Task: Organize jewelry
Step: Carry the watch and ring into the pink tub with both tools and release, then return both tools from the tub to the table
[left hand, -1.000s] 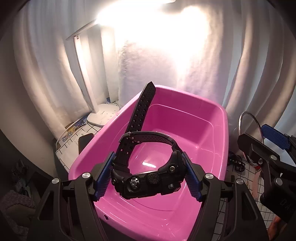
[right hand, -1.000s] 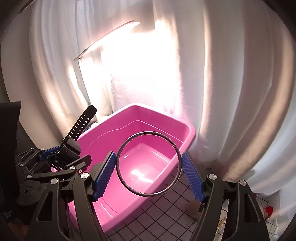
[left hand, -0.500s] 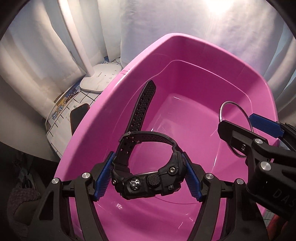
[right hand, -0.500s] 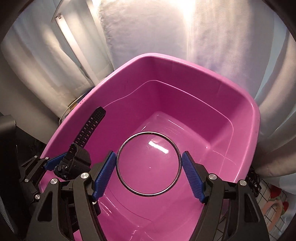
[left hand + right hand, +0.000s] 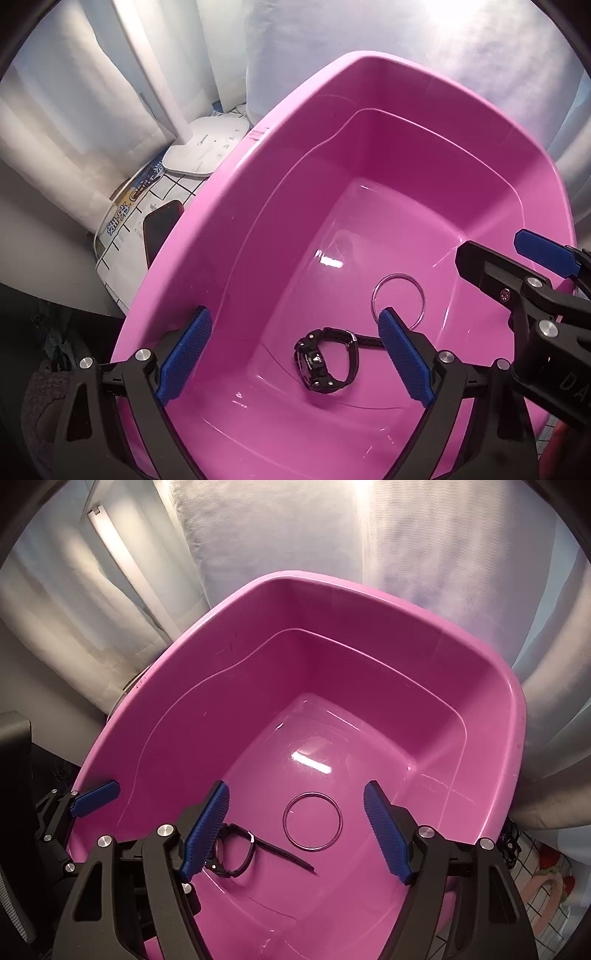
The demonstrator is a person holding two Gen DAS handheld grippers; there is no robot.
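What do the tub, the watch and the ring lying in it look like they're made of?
Pink tub: looks like glossy moulded plastic; sharp light glints on its floor and smooth rounded walls. Black watch: the case looks like matte resin or rubber with a perforated strap and a small bright buckle, probably metal. Ring: a thin hoop with a silvery sheen, likely metal, though clear plastic can't be ruled out.
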